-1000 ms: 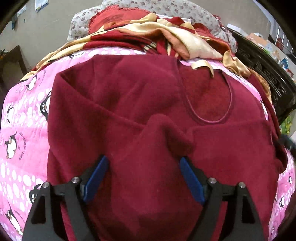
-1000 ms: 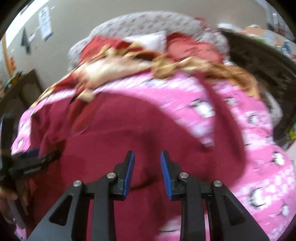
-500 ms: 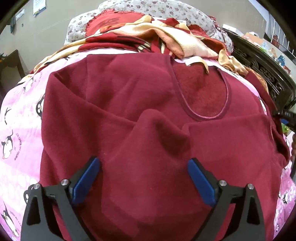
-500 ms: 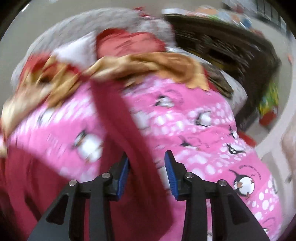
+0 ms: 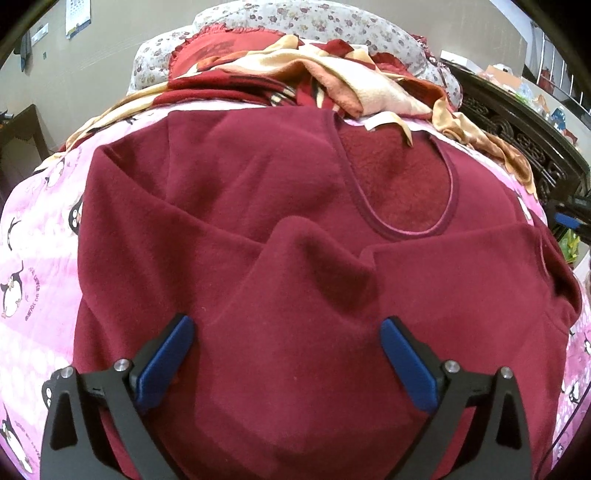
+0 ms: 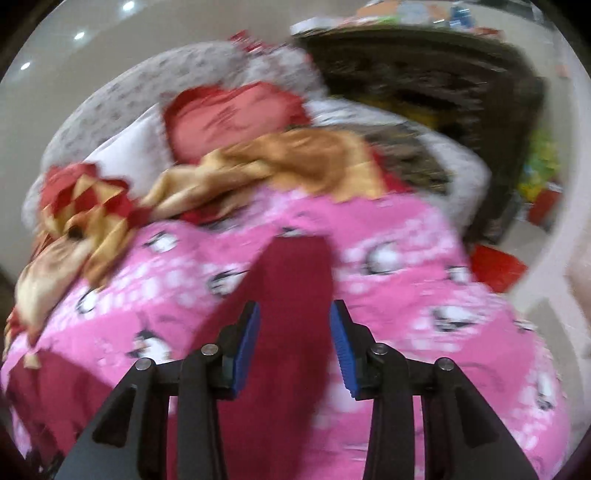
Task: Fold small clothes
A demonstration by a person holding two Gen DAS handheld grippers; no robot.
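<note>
A maroon fleece top (image 5: 258,192) lies spread, neckline away from me, on a pink penguin blanket (image 5: 33,258). One sleeve (image 5: 306,251) is folded in across its chest. My left gripper (image 5: 286,323) hovers over that folded part, jaws wide open and holding nothing. In the blurred right wrist view the other sleeve (image 6: 295,266) stretches out flat over the blanket (image 6: 406,280). My right gripper (image 6: 295,306) stands half open right above it, and the sleeve runs between the pads without being visibly pinched. A corner of the right gripper (image 5: 569,218) shows at the right edge of the left wrist view.
A heap of red and cream cloth (image 5: 295,77) lies just beyond the neckline, in front of a flowered pillow (image 5: 295,14). Dark carved furniture (image 5: 517,129) runs along the right side of the bed. A red cushion (image 6: 236,114) sits at the far end.
The left jaws have spread wider over the folded sleeve while that hand stayed put. My right gripper swung right, from over the top's body to the outstretched sleeve.
</note>
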